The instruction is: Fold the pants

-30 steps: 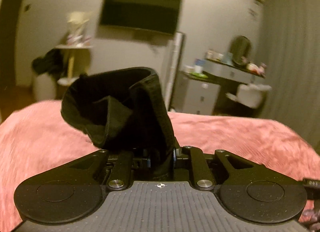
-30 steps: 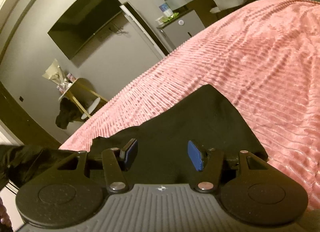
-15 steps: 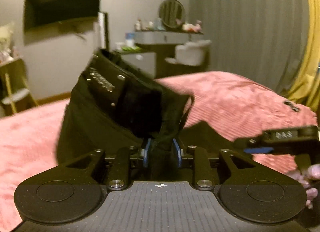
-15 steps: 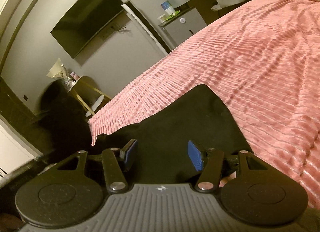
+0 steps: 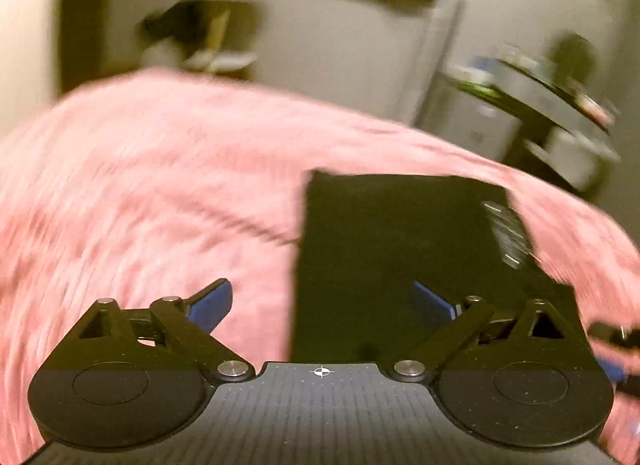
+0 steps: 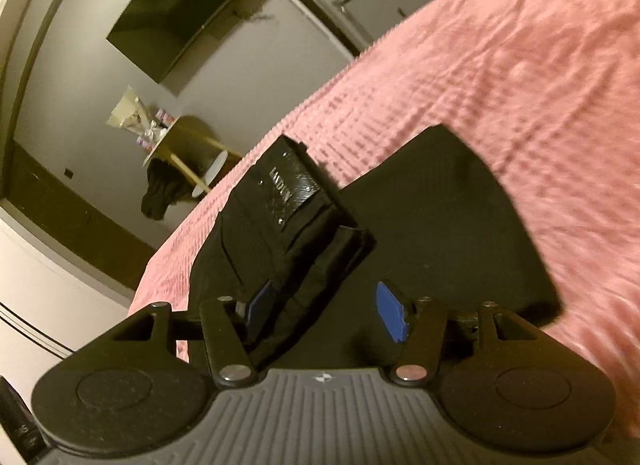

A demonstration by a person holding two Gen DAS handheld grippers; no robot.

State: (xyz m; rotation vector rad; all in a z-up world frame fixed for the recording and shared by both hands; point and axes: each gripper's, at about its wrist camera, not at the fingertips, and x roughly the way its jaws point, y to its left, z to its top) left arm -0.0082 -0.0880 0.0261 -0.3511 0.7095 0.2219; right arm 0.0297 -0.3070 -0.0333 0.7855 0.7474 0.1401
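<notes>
Our left tool (image 5: 322, 301) is opening, its blue pads (image 5: 212, 303) spread wide and pressing on nothing; the near edge of the black pants (image 5: 392, 249) lies below, between them. In this blurred view the pants lie as a dark slab on the pink bed (image 5: 140, 185), with a straight left edge running away from us and a squared far edge. A strip of pale marks sits near the right edge of the pants. To the left of the pants the bed is bare pink cover all the way to its rounded far edge, so there we have wide room. At the right border a dark object with a bit of blue pokes in, too blurred to identify.

Our right tool (image 6: 324, 311) stands partly apart. A raised fold of the pants (image 6: 440, 233), with a glossy patch (image 6: 290, 189) on its top, stands just inside the left pad (image 6: 258, 303); whether it touches we cannot tell. The right pad is clear of the cloth. Beyond, the flat layer ends in a pointed corner. Right of it the bed stretches open to the far edge. Past the bed stand a wall screen (image 6: 180, 13) and a small side table (image 6: 180, 145).
</notes>
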